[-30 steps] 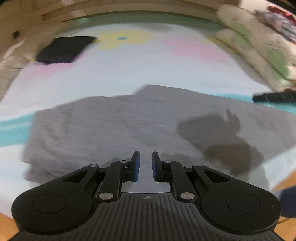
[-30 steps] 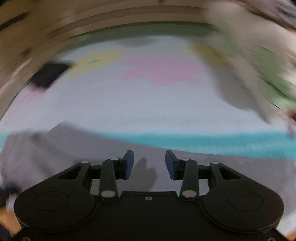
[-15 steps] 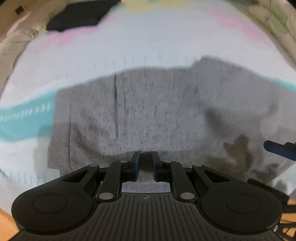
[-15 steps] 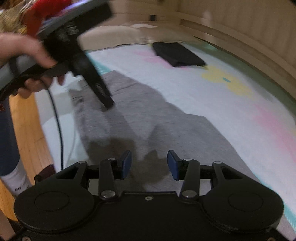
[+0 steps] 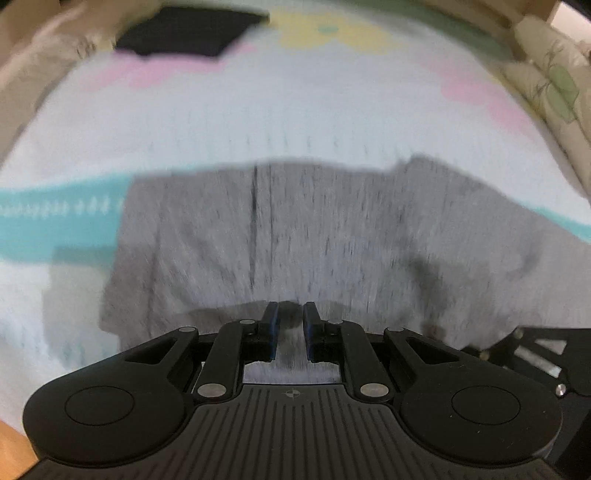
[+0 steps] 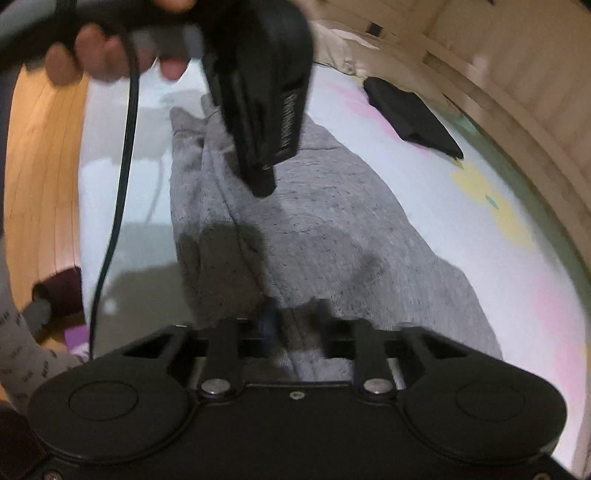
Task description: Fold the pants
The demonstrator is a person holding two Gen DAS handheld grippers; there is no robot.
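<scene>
Grey pants (image 5: 332, 236) lie spread flat on a pastel bed cover (image 5: 258, 110). My left gripper (image 5: 291, 325) points down at their near edge, shut with a fold of grey cloth pinched between its blue pads. In the right wrist view that gripper (image 6: 264, 188) hangs over the pants (image 6: 332, 229), held by a hand (image 6: 110, 55). My right gripper (image 6: 295, 321) is blurred. Its jaws are closing, and a bunched edge of the pants fills the gap between them. The right gripper's black frame (image 5: 532, 350) shows at the lower right of the left wrist view.
A folded black garment (image 5: 192, 33) lies at the far side of the bed (image 6: 413, 118). Cream bedding with green shapes (image 5: 546, 85) is piled at the right. Beside the bed are a wooden floor (image 6: 40, 166), a black cable (image 6: 125, 147) and a sock-clad leg (image 6: 22, 350).
The right gripper rolled round, sank to the pants' edge and narrowed its jaws on the cloth. The left gripper slid toward the near edge, still pinching cloth.
</scene>
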